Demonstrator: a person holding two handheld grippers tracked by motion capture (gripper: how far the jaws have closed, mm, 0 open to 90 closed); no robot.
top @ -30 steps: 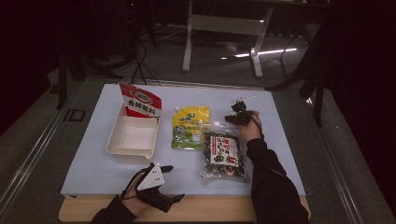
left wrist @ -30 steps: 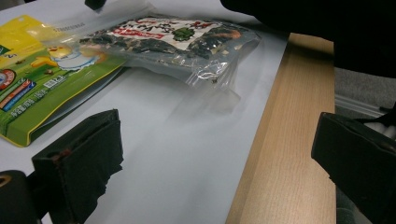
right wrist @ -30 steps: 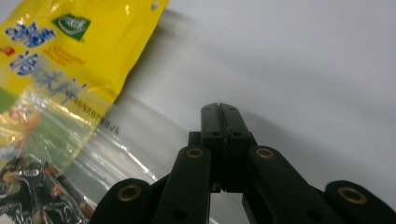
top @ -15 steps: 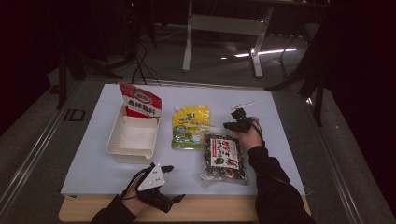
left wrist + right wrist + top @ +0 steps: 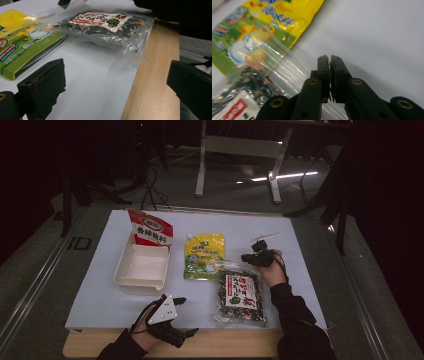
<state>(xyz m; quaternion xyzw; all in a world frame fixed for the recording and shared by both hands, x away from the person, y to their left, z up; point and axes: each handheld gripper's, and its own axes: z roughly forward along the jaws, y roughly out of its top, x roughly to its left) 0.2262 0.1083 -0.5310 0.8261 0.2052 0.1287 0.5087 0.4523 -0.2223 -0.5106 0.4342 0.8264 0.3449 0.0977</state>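
Your right tongs [image 5: 330, 65] are clenched on the clear top edge of the seaweed bag [image 5: 241, 296], which lies at lower centre-right of the high view, just below the yellow pouch [image 5: 204, 255], its clear edge overlapping that pouch's lower corner. In the right gripper view the jaws meet with the film pinched between them, so the hold looks thin. Your left tongs [image 5: 184, 316] rest released at the lower left, near the wooden edge of the surface [image 5: 300, 245], holding nothing.

To do this step well, keep the pinch firm and lift slowly, since slack film can slide out. Draw the bag away from the pouch so it does not drag along. If the tray [image 5: 141, 268] at centre-left is the goal, carry the bag level over the pouch and lower it flat.
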